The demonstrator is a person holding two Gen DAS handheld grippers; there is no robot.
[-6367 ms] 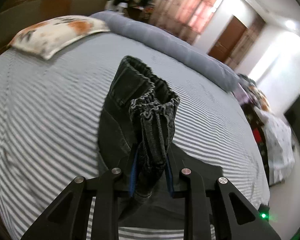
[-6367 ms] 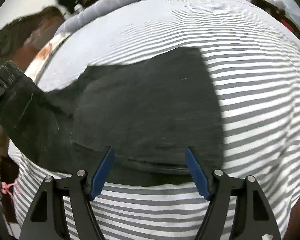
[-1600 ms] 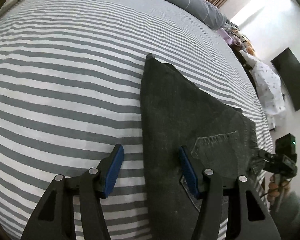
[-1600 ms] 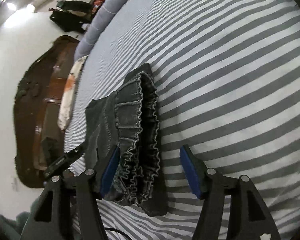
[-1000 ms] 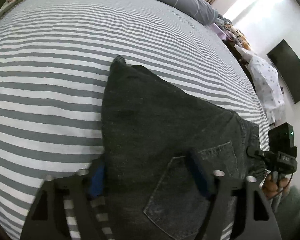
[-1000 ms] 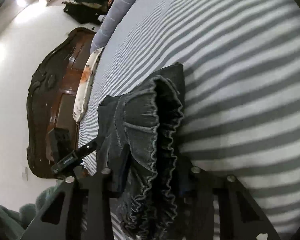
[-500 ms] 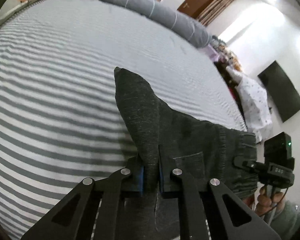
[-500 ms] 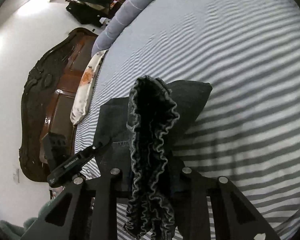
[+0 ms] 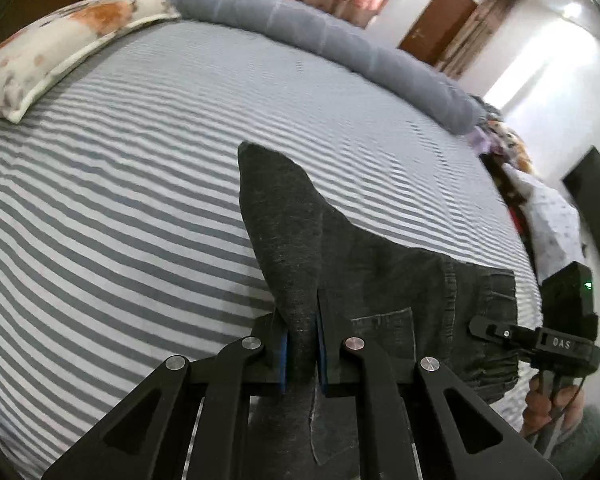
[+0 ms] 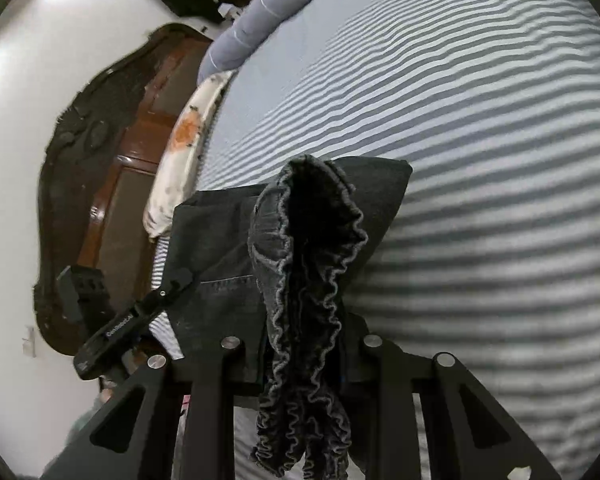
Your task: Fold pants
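Striped bed (image 9: 120,208): left gripper (image 9: 301,346) and right gripper (image 10: 302,356), open moments earlier, now clamp the pants (image 9: 380,276), lifting for the next fold.

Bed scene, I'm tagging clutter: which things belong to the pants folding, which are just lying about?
In the job: dark pants; left gripper and right gripper, both clamped on them.
Lying about: floral pillow; grey bolster; striped sheet.
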